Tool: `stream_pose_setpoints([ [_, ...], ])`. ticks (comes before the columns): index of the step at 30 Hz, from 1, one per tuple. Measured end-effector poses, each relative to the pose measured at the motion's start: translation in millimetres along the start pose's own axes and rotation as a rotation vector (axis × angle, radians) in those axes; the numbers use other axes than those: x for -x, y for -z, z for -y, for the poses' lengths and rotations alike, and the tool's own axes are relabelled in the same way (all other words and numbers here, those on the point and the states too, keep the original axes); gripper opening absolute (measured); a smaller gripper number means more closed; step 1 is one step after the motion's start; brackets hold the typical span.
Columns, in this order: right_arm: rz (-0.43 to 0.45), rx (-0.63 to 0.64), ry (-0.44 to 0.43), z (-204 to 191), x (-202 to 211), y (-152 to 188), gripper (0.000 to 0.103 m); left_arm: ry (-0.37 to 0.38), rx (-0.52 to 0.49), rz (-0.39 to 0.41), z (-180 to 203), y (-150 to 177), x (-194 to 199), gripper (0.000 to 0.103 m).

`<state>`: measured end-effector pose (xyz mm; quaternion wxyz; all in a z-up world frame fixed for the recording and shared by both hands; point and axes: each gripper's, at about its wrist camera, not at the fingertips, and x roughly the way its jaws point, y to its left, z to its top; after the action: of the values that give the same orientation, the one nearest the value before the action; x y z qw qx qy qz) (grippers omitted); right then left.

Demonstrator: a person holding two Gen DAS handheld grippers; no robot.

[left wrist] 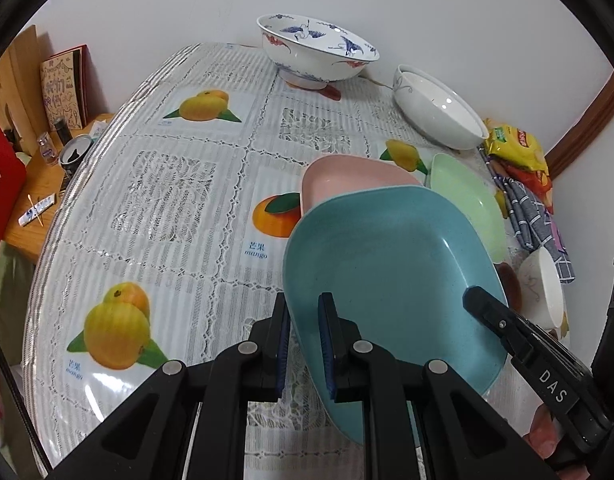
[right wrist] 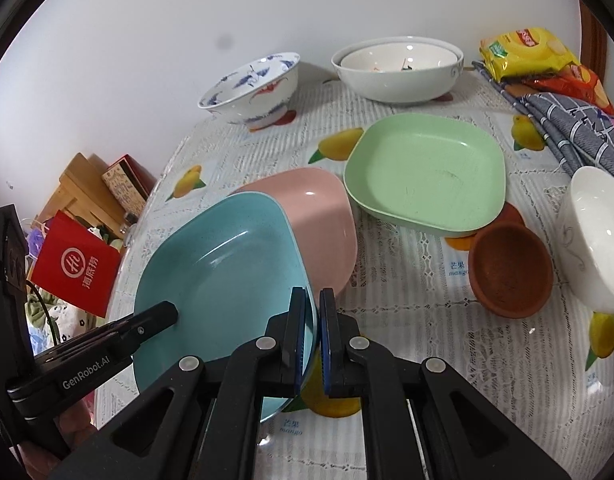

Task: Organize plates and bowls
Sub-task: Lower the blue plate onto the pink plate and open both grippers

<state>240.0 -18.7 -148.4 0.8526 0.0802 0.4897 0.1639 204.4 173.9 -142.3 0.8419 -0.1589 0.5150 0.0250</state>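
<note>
A teal square plate (left wrist: 391,256) (right wrist: 227,264) hangs tilted over a pink plate (left wrist: 347,180) (right wrist: 323,220) that lies on the table. My left gripper (left wrist: 307,320) is shut on the teal plate's left rim; in the right wrist view it (right wrist: 163,312) reaches in from the left. The opposite rim is pinched by my right gripper (right wrist: 312,312), whose upper finger (left wrist: 479,300) lies on the plate. A green plate (right wrist: 423,176) (left wrist: 467,204) sits just beyond. Whether the teal plate touches the pink one I cannot tell.
A crane-patterned bowl (right wrist: 251,84) and a wide white bowl (right wrist: 399,72) stand by the wall. A brown bowl (right wrist: 511,268) and a small white bowl (right wrist: 595,240) sit right, with snack packets (right wrist: 527,52) and a checked cloth (right wrist: 575,128). A can (left wrist: 73,154) stands on a side table past the left edge.
</note>
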Motion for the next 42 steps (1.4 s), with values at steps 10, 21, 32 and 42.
stream_pose_setpoints([
  [10,-0.025,-0.014,0.012,11.9,-19.8,-4.1,0.007,-0.016,-0.047,-0.004,10.3,-15.3,-21.6,0.014],
  [21,0.016,0.002,0.013,15.3,-25.4,-25.8,0.008,-0.026,-0.067,0.024,17.7,-40.4,-33.2,0.014],
  [32,0.032,0.015,0.024,10.6,-42.2,-41.8,0.008,-0.039,-0.082,0.042,17.8,-64.3,-45.5,0.014],
  [42,0.011,0.057,0.047,8.2,-53.5,-43.7,0.012,-0.042,-0.096,0.064,21.2,-73.4,-53.5,0.014],
])
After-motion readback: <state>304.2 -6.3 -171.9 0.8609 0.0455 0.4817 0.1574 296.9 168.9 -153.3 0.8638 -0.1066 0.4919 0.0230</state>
